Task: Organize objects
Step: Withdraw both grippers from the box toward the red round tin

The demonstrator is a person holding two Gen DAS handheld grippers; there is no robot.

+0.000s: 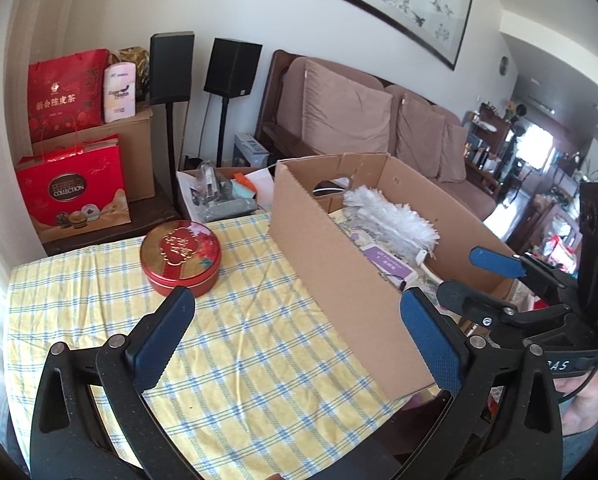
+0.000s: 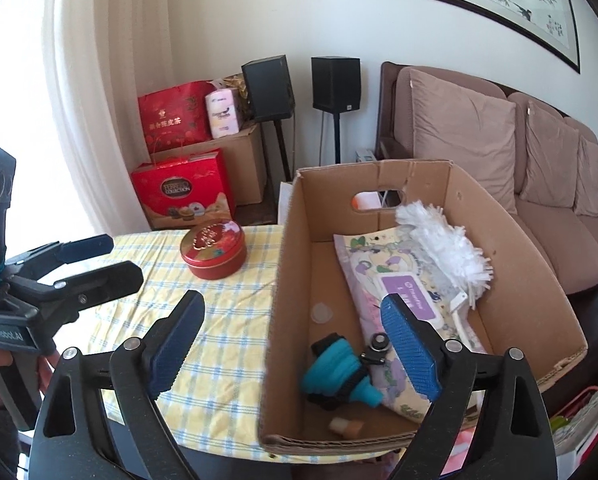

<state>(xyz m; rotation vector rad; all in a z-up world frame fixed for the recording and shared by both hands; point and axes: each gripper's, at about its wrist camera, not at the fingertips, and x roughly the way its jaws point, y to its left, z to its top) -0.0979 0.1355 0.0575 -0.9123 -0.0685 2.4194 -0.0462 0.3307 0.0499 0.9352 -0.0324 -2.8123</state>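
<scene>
A round red and gold tin (image 1: 181, 257) sits on the yellow checked tablecloth (image 1: 239, 340), left of an open cardboard box (image 1: 339, 272). The tin also shows in the right wrist view (image 2: 213, 254), as does the box (image 2: 511, 248). The box holds a white duster (image 2: 443, 248), a flowery wipes pack (image 2: 395, 280), a teal collapsible cup (image 2: 335, 372) and a small cork (image 2: 345, 426). My left gripper (image 1: 299, 336) is open and empty, above the cloth near the tin. My right gripper (image 2: 295, 340) is open and empty, over the box's near end.
Red gift bags (image 1: 75, 188) and a brown carton (image 1: 135, 148) stand behind the table at left. Two black speakers (image 1: 231, 68) on stands and a brown sofa (image 1: 379, 128) lie beyond. A low box of clutter (image 1: 219, 196) sits behind the table.
</scene>
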